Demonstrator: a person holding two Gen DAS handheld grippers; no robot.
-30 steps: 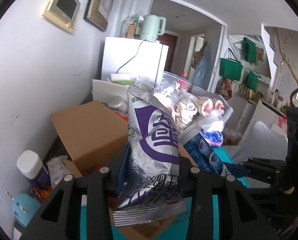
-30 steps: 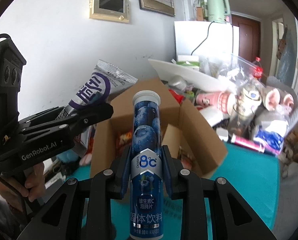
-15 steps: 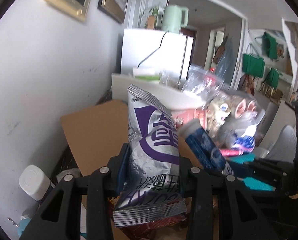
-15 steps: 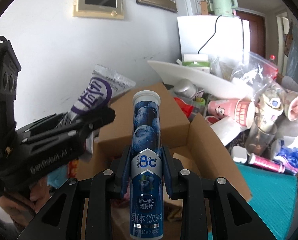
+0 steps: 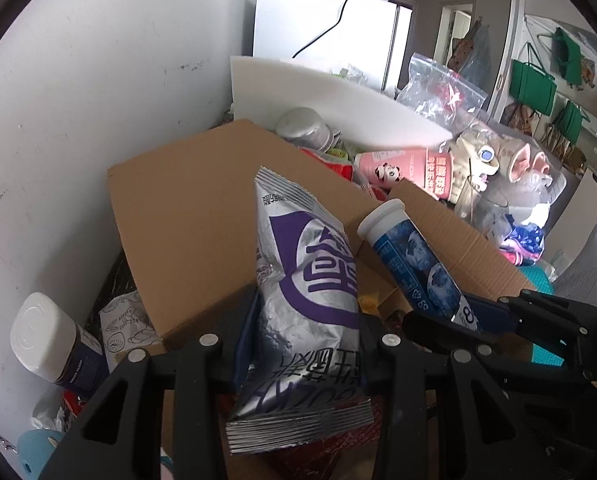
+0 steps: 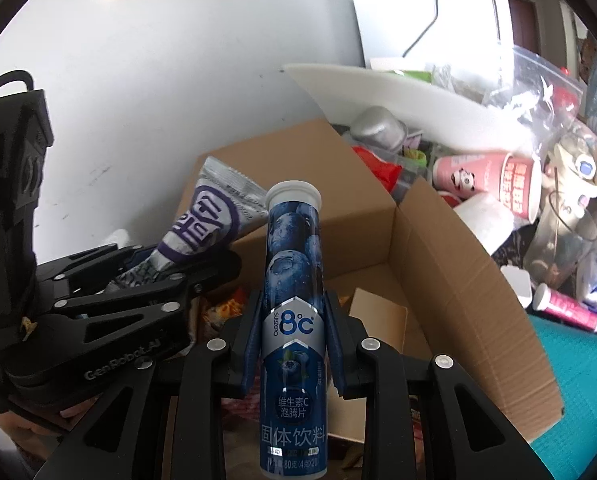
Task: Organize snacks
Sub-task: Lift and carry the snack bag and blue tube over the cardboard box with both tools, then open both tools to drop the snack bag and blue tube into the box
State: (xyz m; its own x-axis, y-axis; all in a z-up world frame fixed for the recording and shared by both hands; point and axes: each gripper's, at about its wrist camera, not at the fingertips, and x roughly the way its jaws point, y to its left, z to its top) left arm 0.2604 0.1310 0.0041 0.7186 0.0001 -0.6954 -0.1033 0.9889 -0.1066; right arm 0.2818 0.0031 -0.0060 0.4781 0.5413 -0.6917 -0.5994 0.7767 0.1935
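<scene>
Gripping silver snack bag (image 5: 306,304) in left tool (image 5: 304,332), right tool (image 6: 294,336) clamping blue tube (image 6: 294,280)

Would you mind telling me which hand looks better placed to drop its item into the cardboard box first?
Probably right: its gripper holds the blue tube over the cardboard box's open interior, while the left gripper's silver bag sits nearer the flap.

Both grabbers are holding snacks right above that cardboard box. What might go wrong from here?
The left gripper and right gripper sit close together over the cardboard box, so they might bump.

The blue tube is pinched low down, with most of it sticking out, so it may tip or roll on landing.

The silver snack bag is slippery foil and could slide out early.
</scene>
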